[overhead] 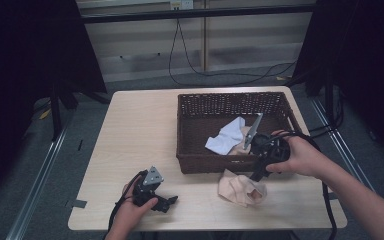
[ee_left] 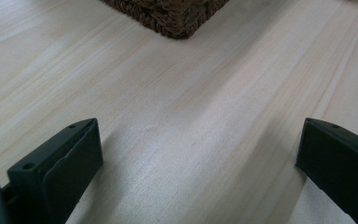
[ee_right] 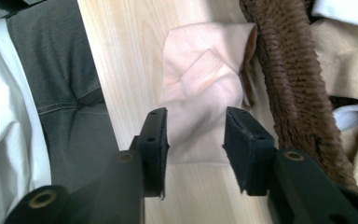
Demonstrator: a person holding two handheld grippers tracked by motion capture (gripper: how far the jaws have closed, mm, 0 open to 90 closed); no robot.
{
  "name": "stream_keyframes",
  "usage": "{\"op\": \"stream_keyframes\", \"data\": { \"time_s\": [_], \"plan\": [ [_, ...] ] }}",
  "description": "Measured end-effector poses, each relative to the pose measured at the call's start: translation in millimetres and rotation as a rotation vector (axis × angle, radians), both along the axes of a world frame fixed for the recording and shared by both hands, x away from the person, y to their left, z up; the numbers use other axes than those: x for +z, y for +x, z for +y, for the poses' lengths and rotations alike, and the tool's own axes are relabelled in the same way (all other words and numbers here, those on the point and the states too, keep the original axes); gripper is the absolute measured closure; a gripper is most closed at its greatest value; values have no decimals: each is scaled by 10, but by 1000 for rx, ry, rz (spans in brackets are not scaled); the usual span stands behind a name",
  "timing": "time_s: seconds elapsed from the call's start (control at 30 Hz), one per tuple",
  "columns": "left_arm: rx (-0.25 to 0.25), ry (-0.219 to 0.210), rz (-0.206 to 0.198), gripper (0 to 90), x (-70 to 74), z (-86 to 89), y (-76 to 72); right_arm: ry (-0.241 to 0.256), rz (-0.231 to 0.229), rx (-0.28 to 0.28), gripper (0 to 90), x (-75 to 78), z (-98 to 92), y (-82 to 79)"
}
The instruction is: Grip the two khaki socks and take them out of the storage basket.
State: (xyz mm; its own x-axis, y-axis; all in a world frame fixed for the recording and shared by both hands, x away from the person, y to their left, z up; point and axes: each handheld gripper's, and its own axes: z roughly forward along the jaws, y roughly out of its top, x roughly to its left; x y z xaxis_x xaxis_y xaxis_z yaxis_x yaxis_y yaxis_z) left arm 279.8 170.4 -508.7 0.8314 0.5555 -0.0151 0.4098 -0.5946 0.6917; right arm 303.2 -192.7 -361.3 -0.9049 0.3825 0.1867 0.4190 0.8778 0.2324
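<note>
Landmark: wicker basket (overhead: pixel 190 159), sitting on the far right part of the table (overhead: pixel 130 140).
Basket contents: a white cloth (overhead: pixel 225 138) and a beige cloth (overhead: pixel 240 146) are lying inside, toward its near wall.
Pink cloth (overhead: pixel 240 187): lying crumpled on the table just outside the basket's near wall, toward its right end; one edge is touching the wicker in the right gripper view.
Right gripper (overhead: pixel 258 175): pointing down at the pink cloth from the basket's near rim; the jaws are partly spread and straddling a raised fold of the cloth (ee_right: pixel 200 107). Whether the pads are pressing it yet, I cannot tell.
Cloth long axis: running away from the jaws, along the basket wall in the right gripper view.
Left gripper (overhead: pixel 169 203): resting low near the table's front edge, well left of the pink cloth and off the basket's near left corner; jaws are spread wide over bare wood.
Nearer hand: the right one, clearly.
Likely next: closing on the fold, judging by the straddle.
</note>
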Motion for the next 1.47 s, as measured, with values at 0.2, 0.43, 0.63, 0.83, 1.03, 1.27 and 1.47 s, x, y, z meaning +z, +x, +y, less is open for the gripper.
{"op": "stream_keyframes", "data": {
  "time_s": [0.2,0.43,0.63,0.83,1.03,1.27,1.47],
  "plan": [
    [2,-4,0,0,-3,1,-4,38,-29,-36,413,1,-141,-49],
    [2,-5,-1,0,-3,1,-5,55,-54,-79,315,-59,-359,-144],
    [2,-5,0,0,-3,0,-6,76,-62,-83,250,-159,-501,-249],
    [4,-5,0,0,-3,0,-7,84,-73,-112,209,-343,-612,-341],
    [4,-5,0,0,-3,1,-8,106,-107,-124,172,-550,-683,-444],
    [6,-6,0,0,-4,0,-9,137,-152,-159,158,-786,-747,-533],
    [6,-7,0,0,-4,0,-9,129,-166,-210,157,-924,-775,-557]
  ]
}}
